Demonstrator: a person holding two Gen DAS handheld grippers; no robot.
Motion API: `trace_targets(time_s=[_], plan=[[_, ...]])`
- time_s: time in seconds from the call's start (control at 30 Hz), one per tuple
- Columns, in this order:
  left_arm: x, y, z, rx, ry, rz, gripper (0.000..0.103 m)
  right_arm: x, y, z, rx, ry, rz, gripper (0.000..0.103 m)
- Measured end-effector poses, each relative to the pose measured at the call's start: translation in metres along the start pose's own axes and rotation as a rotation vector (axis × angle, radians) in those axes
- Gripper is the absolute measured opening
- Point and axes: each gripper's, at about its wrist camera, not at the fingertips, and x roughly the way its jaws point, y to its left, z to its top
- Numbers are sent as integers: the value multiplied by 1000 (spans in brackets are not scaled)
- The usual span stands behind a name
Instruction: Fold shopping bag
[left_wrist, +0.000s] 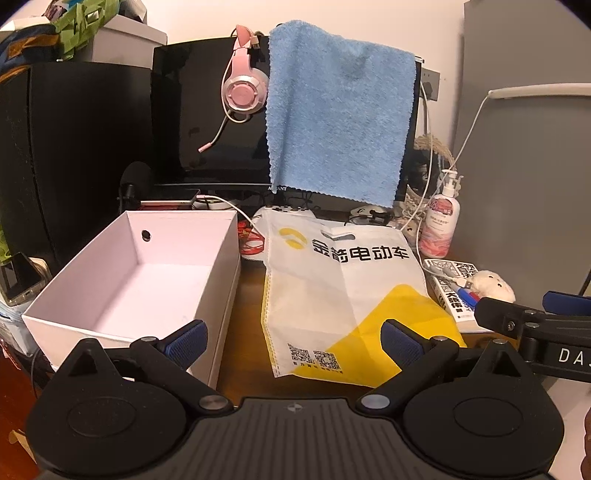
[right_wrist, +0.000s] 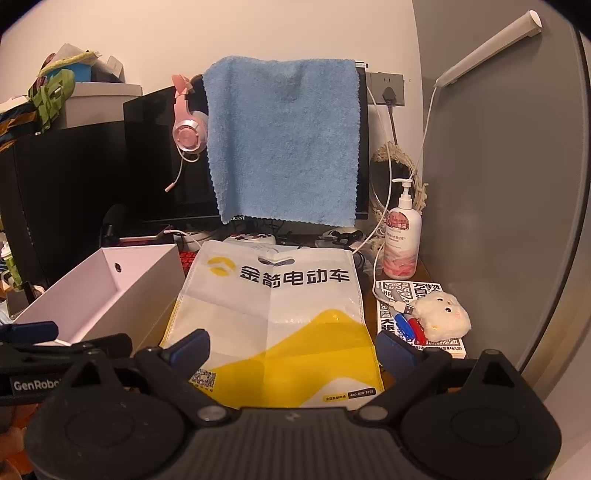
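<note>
Both tools hover low at the near edge of the bench (left_wrist: 243, 306), side by side and pointing toward the back wall, each with its jaws spread wide and nothing between them. Straight ahead of the right tool (right_wrist: 293, 349) the shopping bag (right_wrist: 273, 314) lies flat and unfolded, handle cutout at the far end, long axis running away from the cameras; its near hem sits just under that tool's fingers. The left tool (left_wrist: 293, 338) sees the bag slightly to its right, with a white box (left_wrist: 129, 269) just beside the bag's left edge. The right tool looks better centred for the first fold.
</note>
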Motion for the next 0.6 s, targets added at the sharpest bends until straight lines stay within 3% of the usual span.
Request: trace_targets(time_s=[0.17, 0.27, 0.6], plan=[[-8, -6, -1, 5, -21, 20, 101, 4, 3, -1, -15, -8, -13, 97], [1, 3, -1, -14, 11, -1, 101, 10, 16, 3, -32, 2, -24, 97], [1, 1, -2, -9, 1, 4, 101, 4, 0, -4, 8, -7, 11, 97]])
